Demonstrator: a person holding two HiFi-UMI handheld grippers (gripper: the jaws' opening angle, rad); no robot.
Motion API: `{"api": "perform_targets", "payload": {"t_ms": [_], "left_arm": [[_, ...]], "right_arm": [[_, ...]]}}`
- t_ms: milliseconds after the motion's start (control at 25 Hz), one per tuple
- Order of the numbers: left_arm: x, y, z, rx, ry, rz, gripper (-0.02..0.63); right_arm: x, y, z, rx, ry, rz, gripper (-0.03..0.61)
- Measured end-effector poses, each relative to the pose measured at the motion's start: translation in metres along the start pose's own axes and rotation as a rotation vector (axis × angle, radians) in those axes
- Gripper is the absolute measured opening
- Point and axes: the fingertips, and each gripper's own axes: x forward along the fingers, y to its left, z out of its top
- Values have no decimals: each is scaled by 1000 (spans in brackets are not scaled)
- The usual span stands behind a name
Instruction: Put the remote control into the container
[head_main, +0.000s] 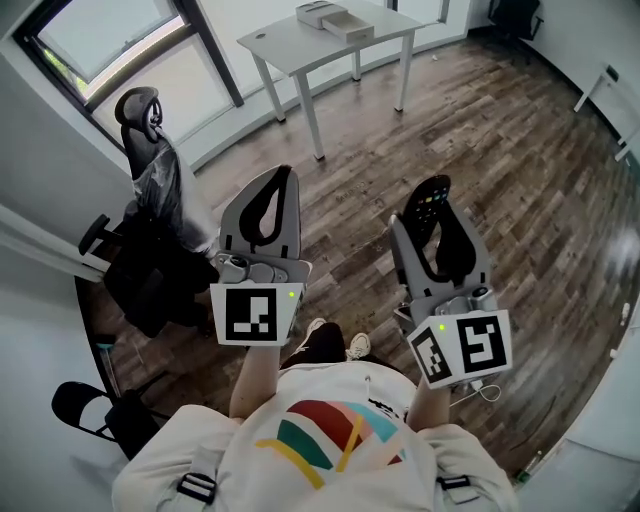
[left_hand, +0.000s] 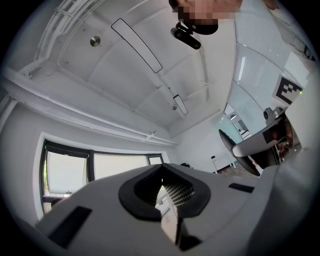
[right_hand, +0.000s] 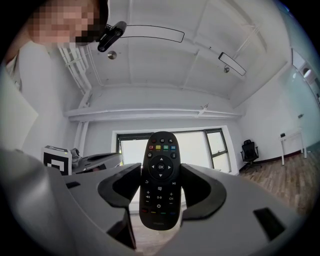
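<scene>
My right gripper (head_main: 437, 215) is raised in front of the person's chest and is shut on a black remote control (head_main: 431, 200). In the right gripper view the remote control (right_hand: 160, 175) stands upright between the two pads of the right gripper (right_hand: 160, 192), its coloured buttons facing the camera. To the left my left gripper (head_main: 275, 190) is also held up, jaws closed together with nothing in them. Seen in its own view, the left gripper (left_hand: 167, 192) points up toward the ceiling. Shallow open boxes (head_main: 335, 18) lie on a white table (head_main: 290, 45) far ahead.
A black office chair (head_main: 150, 160) stands on the left by the curved window wall. Another dark chair (head_main: 85, 405) is at the lower left. Wooden floor (head_main: 480, 120) stretches between the person and the white table. Part of another white desk (head_main: 605, 85) shows at the right edge.
</scene>
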Motion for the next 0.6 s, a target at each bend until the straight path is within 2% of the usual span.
{"api": "perform_targets", "payload": {"t_ms": [120, 320, 600], "left_arm": [[-3, 3, 4, -2, -17, 26, 8], [-9, 7, -2, 4, 19, 57, 8], [13, 7, -9, 15, 10, 37, 8]], "right_arm": [[-1, -2, 1, 11, -32, 4, 253], [6, -4, -10, 56, -1, 39, 253], [16, -18, -12, 61, -10, 29, 253]]}}
